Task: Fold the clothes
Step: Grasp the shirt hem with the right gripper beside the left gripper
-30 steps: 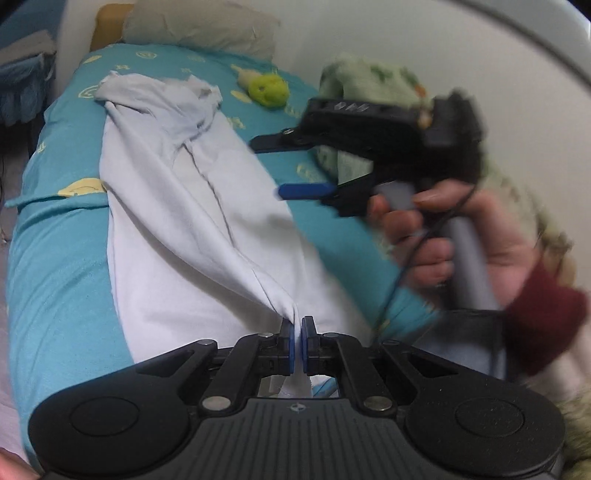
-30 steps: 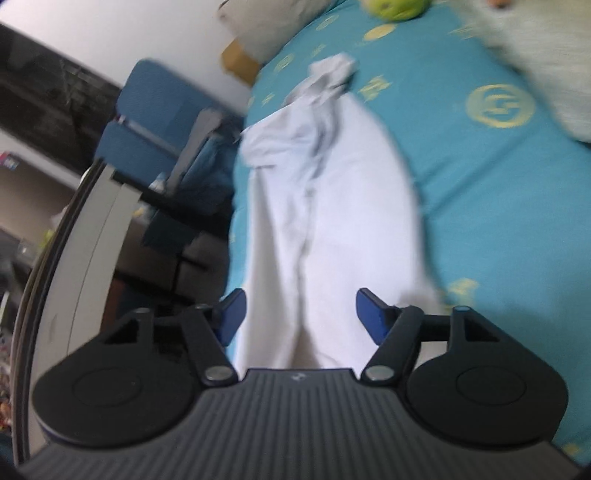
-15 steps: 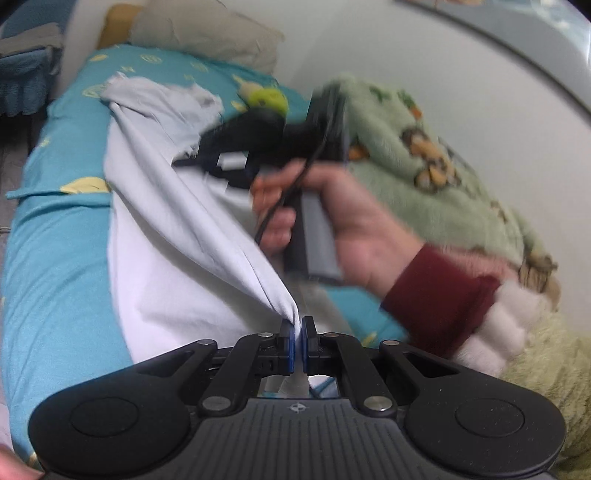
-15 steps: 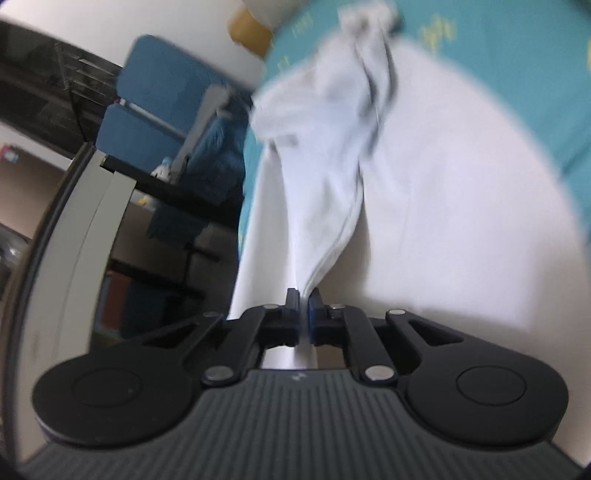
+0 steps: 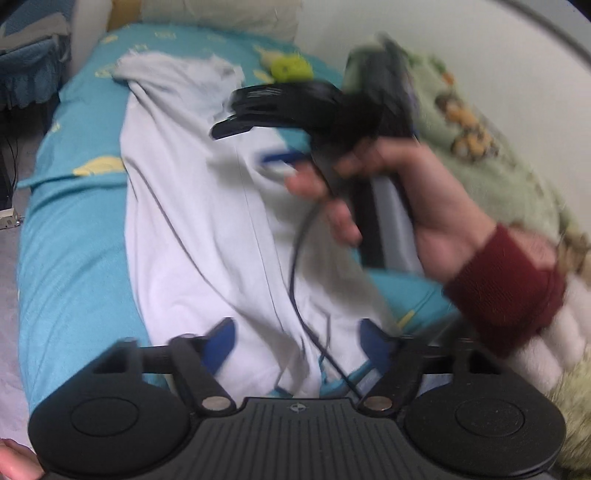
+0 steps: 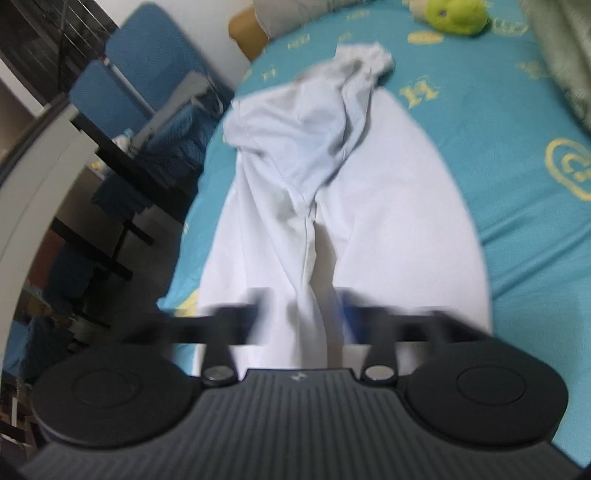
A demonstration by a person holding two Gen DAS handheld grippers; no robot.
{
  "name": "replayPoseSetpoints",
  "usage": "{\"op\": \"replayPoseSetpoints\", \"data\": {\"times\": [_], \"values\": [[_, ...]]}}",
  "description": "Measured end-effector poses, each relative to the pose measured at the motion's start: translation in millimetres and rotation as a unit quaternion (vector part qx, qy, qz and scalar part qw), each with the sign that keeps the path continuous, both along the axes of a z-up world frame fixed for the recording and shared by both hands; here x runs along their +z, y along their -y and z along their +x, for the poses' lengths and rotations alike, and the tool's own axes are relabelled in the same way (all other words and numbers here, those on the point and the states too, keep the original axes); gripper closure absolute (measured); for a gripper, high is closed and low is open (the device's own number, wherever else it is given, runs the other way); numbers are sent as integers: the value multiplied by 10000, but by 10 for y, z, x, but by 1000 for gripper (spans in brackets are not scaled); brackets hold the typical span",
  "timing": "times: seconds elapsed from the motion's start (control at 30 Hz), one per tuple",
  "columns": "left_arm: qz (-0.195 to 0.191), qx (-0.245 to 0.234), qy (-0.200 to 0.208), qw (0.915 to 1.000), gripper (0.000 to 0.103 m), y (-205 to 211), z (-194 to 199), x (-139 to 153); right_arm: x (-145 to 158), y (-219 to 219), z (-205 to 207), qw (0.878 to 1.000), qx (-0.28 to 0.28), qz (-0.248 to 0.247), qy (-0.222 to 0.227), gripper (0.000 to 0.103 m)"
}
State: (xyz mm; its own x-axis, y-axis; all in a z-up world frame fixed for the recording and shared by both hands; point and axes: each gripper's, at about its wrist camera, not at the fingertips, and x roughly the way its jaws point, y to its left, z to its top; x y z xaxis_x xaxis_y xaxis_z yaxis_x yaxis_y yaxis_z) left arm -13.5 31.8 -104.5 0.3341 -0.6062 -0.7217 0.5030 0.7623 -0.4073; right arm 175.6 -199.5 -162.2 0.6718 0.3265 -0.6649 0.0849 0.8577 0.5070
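Left wrist view: the left gripper [image 5: 297, 341] is opening its jaws over the white garment [image 5: 207, 229] lying lengthwise on the teal bed [image 5: 70, 258], pinching nothing. Right wrist view: the right gripper [image 6: 301, 317] is likewise spreading, cloth ridge between unpressed pads; garment is lying bunched at the far end, folding mostly remaining.

blurred: right gripper [image 6: 299, 314] fingers, opening over white garment [image 6: 332, 206] | cut off: pillow [image 5: 221, 14] top | hidden: garment's near hem
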Motion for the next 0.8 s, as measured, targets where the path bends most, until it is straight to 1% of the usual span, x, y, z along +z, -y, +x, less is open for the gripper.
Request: {"op": "replayPoseSetpoints", "data": {"times": [0.07, 0.1, 0.17, 0.23, 0.27, 0.3, 0.37, 0.43, 0.5, 0.53, 0.6, 0.67, 0.7, 0.73, 0.77, 0.8], "values": [[-264, 368, 69, 9989, 17, -131, 34, 28, 171, 84, -206, 9998, -90, 32, 180, 14], [-364, 589, 86, 9976, 16, -189, 68, 34, 252, 133, -307, 9998, -94, 48, 178, 14], [-376, 1059, 15, 9937, 13, -295, 148, -2, 379, 238, -538, 9999, -128, -62, 95, 14], [-291, 1451, -140, 9889, 13, -358, 260, -69, 441, 358, -784, 9994, -215, -259, -71, 14], [-218, 1627, -219, 9862, 13, -374, 313, -110, 423, 434, -894, 9988, -321, -307, -223, 14], [-106, 1794, -313, 9832, 13, -385, 396, -144, 367, 511, -986, 9976, -459, -310, -416, 14], [104, 1978, -525, 9788, 13, -401, 498, -197, 243, 654, -1155, 9938, -712, -285, -801, 14], [142, 2006, -756, 9767, 13, -449, 553, -254, 75, 739, -1241, 9895, -866, -120, -1151, 14], [187, 2055, -996, 9734, 13, -475, 598, -334, -49, 779, -1258, 9854, -1055, 37, -1333, 14], [279, 2090, -1114, 9711, 13, -465, 619, -384, -110, 783, -1250, 9830, -1112, 75, -1457, 14], [380, 2058, -1361, 9683, 15, -439, 654, -479, -226, 728, -1182, 9782, -1037, 48, -1797, 14], [259, 1969, -1642, 9662, 20, -437, 659, -544, -264, 661, -1150, 9788, -785, 69, -1890, 13], [195, 1924, -1674, 9667, 20, -420, 642, -556, -266, 626, -1147, 9792, -701, 44, -1903, 13], [135, 1858, -1679, 9680, 26, -416, 620, -555, -265, 594, -1157, 9791, -642, 32, -1932, 12], [83, 1751, -1720, 9694, 37, -407, 603, -561, -276, 560, -1160, 9782, -544, 44, -2002, 12], [75, 1672, -1823, 9689, 40, -394, 588, -578, -278, 517, -1163, 9774, -423, 15, -2072, 13]]}}
